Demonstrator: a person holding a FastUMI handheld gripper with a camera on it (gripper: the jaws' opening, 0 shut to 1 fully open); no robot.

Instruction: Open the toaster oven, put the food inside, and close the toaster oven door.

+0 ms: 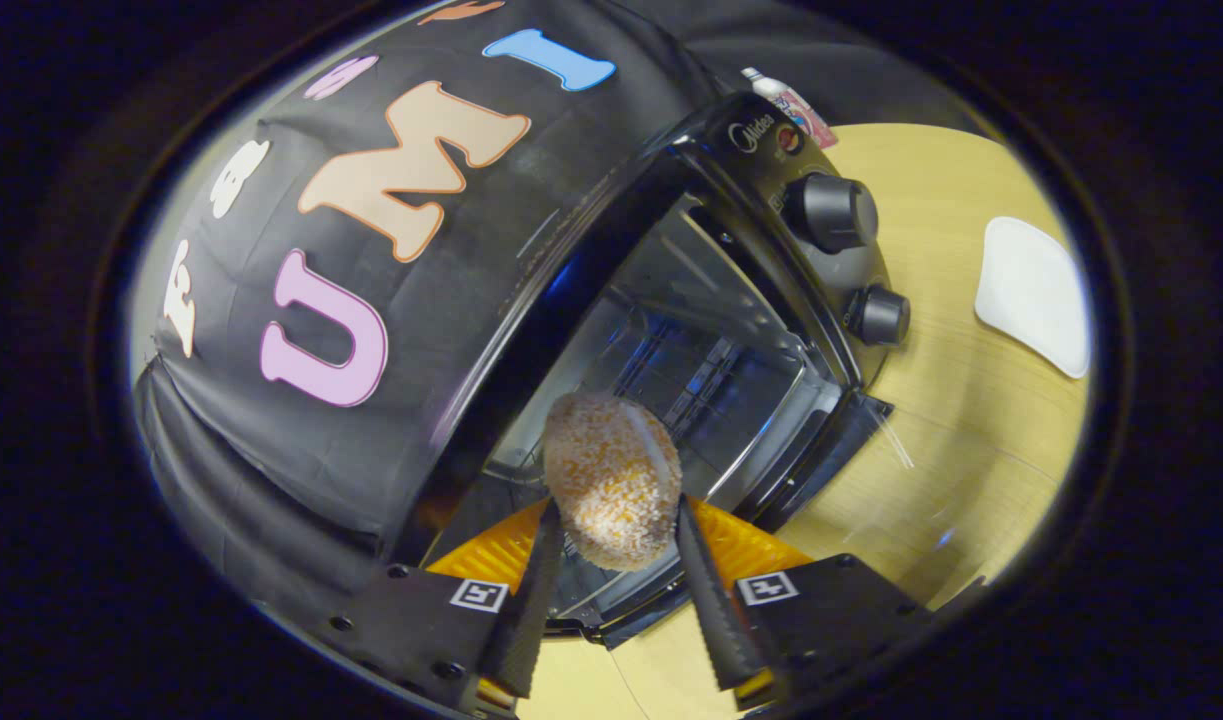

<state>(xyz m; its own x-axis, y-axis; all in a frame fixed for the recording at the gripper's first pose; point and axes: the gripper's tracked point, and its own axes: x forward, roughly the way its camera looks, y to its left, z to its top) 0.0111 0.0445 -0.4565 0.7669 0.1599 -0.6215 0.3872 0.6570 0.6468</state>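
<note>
Crumbed food at the oven mouth
The tool (616, 530) clamps a round, crumb-coated pastry (613, 480) between both fingers, just before the open toaster oven (771, 330), glossy black with wire rack, on the wooden worktop (951, 420).

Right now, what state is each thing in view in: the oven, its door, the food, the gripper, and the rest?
Toaster oven: open, cavity bare.
Oven door: dropped open.
Knobs: two, settings unreadable.
Food ball: crumb-coated, clamped between the fingers, in front of the oven opening.
Gripper: shut on the food ball.
White plate: bare, on the table.
Bottle: behind the oven.
</note>
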